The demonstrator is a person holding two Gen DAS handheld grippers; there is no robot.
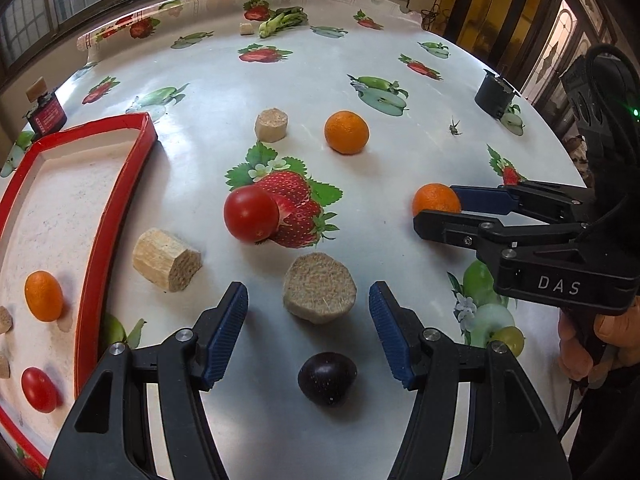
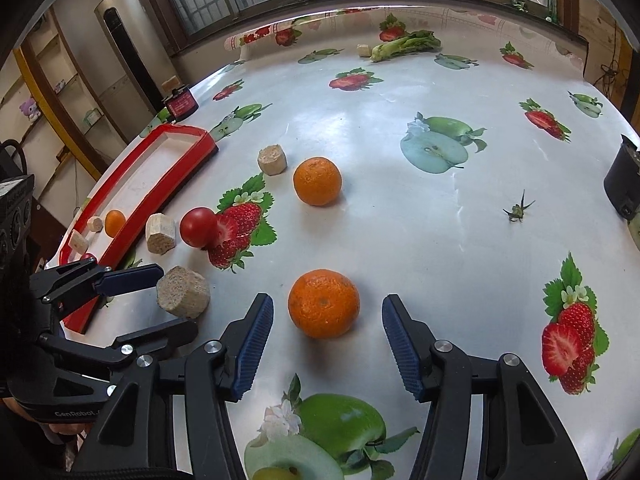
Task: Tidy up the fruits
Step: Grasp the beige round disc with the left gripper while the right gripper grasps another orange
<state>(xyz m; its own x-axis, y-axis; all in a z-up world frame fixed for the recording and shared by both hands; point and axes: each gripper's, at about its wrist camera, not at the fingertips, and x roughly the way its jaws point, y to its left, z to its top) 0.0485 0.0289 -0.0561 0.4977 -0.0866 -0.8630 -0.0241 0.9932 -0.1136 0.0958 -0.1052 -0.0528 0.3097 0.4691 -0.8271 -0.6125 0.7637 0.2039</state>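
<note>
Left gripper (image 1: 308, 312) gapes around a beige cut stem piece (image 1: 319, 287), untouched; right gripper (image 2: 328, 320) stands parted around a mandarin (image 2: 323, 303), pads clear.

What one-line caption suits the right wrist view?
Open right tongs flank an orange on the fruit-print table, not gripping yet.

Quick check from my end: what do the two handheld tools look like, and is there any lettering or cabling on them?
Both tools are matte black plastic with silver pivot bolts and ribbed blue pads on the fingers. The right tool has "DAS" in white on its body, a green indicator light and a black cable looping over its top. The left tool carries white "GenRobot" lettering on its body.
</note>
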